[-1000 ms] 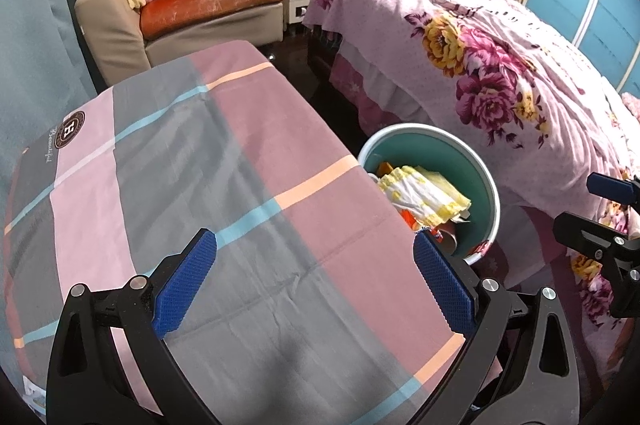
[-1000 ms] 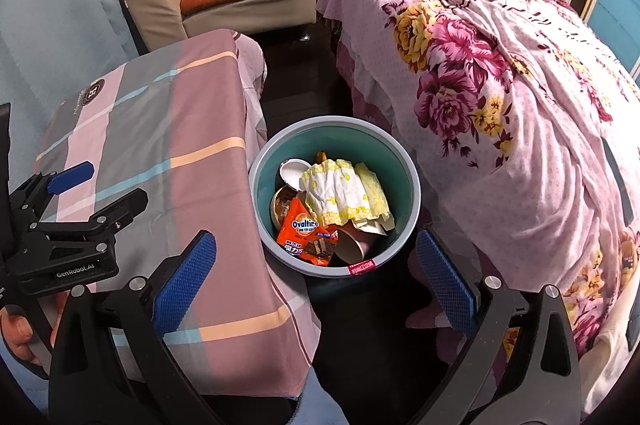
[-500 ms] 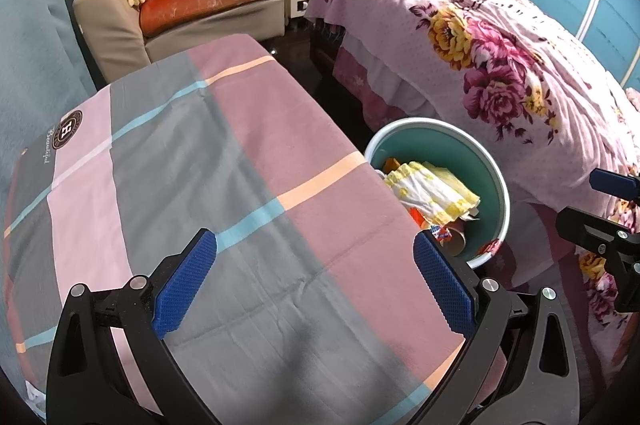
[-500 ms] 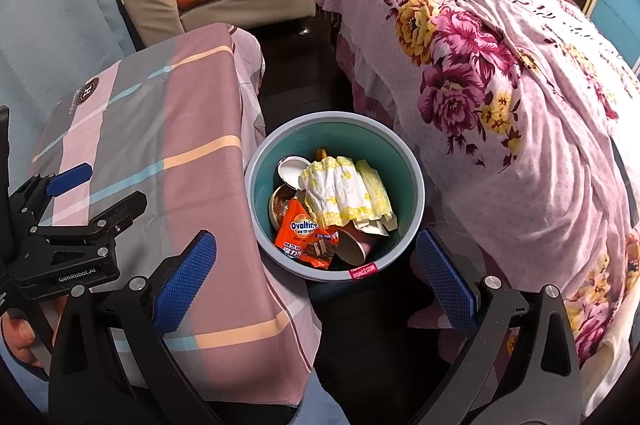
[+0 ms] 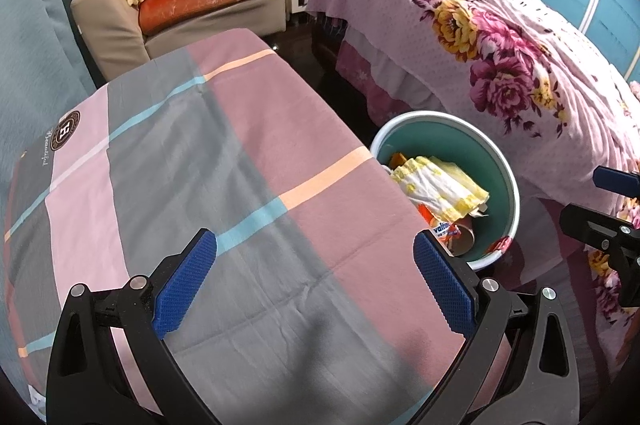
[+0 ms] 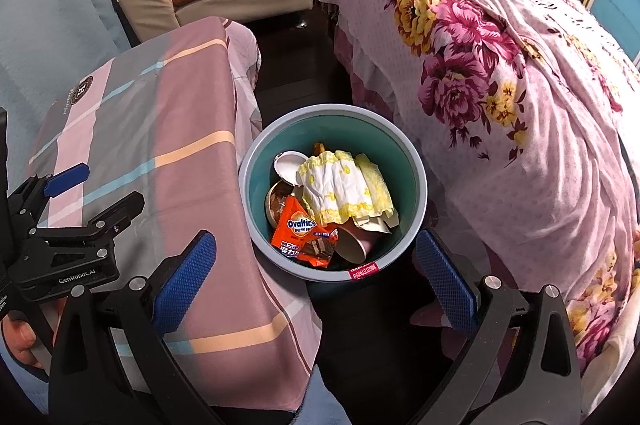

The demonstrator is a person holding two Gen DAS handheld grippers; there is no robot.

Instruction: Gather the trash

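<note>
— Jaws on your left gripper [image 5: 314, 275] and right gripper [image 6: 316, 277] both stand wide apart, nothing held.

— So how far along are you?

— Nearly done, by the look of it: the trash [image 6: 342, 199], wrappers and a cup, lies in the teal bin [image 6: 420, 185], and no litter shows on the tabletop [image 5: 192, 161].

— Room to move?

— Tight. Your bin sits on the floor between the tabletop's edge and the bed [image 6: 520, 97]; clear space is above.

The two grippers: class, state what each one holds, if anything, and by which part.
Nothing is held. The left gripper is open above the table; the right gripper is open above the bin.
</note>
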